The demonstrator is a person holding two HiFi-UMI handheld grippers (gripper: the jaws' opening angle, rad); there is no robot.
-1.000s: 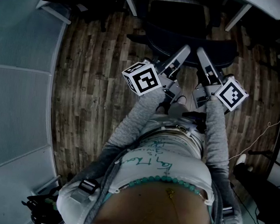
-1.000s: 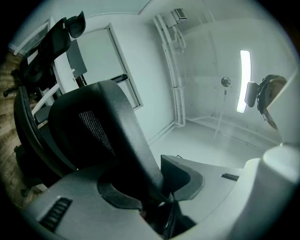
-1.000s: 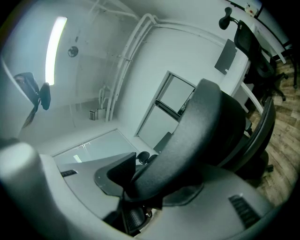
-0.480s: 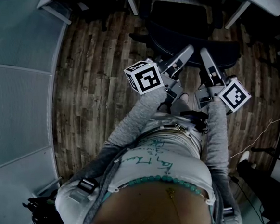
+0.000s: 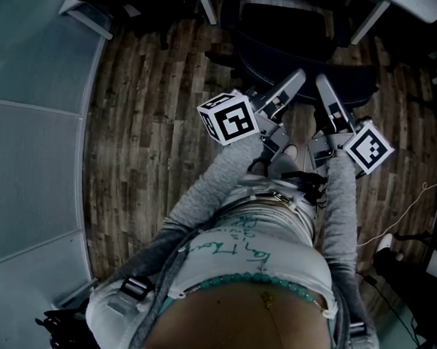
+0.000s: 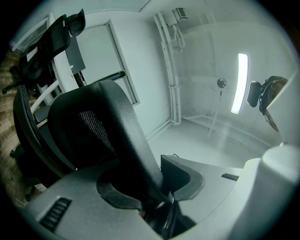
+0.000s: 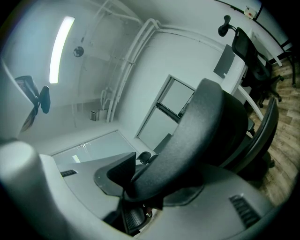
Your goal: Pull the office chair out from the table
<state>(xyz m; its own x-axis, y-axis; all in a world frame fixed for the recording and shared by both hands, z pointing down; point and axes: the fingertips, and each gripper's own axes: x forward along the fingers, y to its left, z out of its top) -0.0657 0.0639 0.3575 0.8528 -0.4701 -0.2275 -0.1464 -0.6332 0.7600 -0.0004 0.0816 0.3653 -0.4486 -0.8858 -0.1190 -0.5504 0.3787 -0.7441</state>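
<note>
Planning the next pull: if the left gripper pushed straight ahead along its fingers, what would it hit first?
The office chair: its backrest rim is already clamped between the left gripper's fingers, so it would press into that. Depth beyond is unclear.

Wood-plank floor [image 5: 141,149] is carrying everything here. The office chair [image 5: 286,32] is standing on it far centre, between the white legs of the table [image 5: 369,25]. A thin pale cable [image 5: 411,211] is trailing over the planks on my right. Dark gear [image 5: 410,279] is sitting near right; I can't tell what it is.
</note>
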